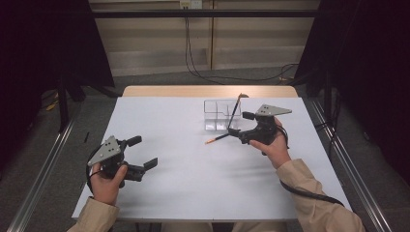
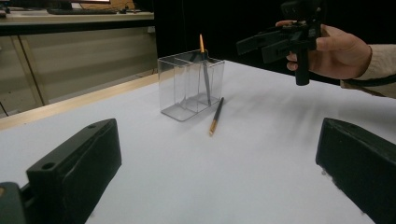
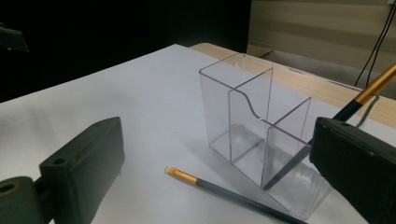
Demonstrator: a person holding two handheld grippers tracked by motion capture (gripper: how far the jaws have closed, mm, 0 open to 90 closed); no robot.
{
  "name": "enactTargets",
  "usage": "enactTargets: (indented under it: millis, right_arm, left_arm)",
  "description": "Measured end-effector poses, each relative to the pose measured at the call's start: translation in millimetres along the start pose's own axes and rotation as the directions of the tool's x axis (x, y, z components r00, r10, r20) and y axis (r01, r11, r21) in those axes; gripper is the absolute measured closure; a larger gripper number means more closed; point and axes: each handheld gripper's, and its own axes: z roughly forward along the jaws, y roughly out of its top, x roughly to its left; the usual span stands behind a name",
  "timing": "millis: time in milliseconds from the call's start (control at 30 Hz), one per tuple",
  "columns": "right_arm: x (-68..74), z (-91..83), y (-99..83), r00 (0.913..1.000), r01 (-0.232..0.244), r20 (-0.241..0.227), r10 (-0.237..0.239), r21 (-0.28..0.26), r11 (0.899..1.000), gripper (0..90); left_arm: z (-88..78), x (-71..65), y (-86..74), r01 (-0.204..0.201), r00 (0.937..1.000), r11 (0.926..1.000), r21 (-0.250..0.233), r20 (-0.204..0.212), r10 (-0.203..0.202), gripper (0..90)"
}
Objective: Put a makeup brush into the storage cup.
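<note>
Left hand grips left tool near the desk's near-left corner, jaws spread wide, nothing between them. Right hand holds right tool toward the far-right part, jaws apart, pointing left. Both sleeves tan.

White table bears clear organizer and pencil.

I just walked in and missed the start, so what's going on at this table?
A person is working at a white table with a tool in each hand, apparently putting pencils into a clear divided holder. One pencil already stands tilted in a compartment. A second pencil lies flat on the table beside the holder. The right tool hovers open close to it, holding nothing. The left tool is also open and empty, held well away near the person's side.
</note>
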Motion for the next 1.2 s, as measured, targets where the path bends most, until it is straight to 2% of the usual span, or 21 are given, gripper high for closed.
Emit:
enactTargets:
  millis: [267, 600, 1200]
  right_arm:
    - [2.2, 12.1, 0.7, 0.9998, 0.008, -0.019, -0.008, 0.03, 1.0, 2.9]
    - [3.7, 23.3, 4.4, 0.9995, 0.016, -0.029, -0.015, 0.03, 0.999, 3.1]
    - [-0.8, 42.8, 0.3, 0.9977, 0.014, -0.067, -0.009, 0.073, 0.997, 4.9]
  left_arm:
    - [-0.1, 0.1, 0.2, -0.002, 1.0, 1.0, 0.0, 0.0, 0.002, 0.1]
    - [-0.1, 0.3, 0.2, -0.001, 1.0, 1.0, -0.002, 0.001, 0.001, 0.1]
    - [0.4, 1.3, -0.8, 0.0, 1.0, 1.0, 0.002, 0.002, 0.0, 0.2]
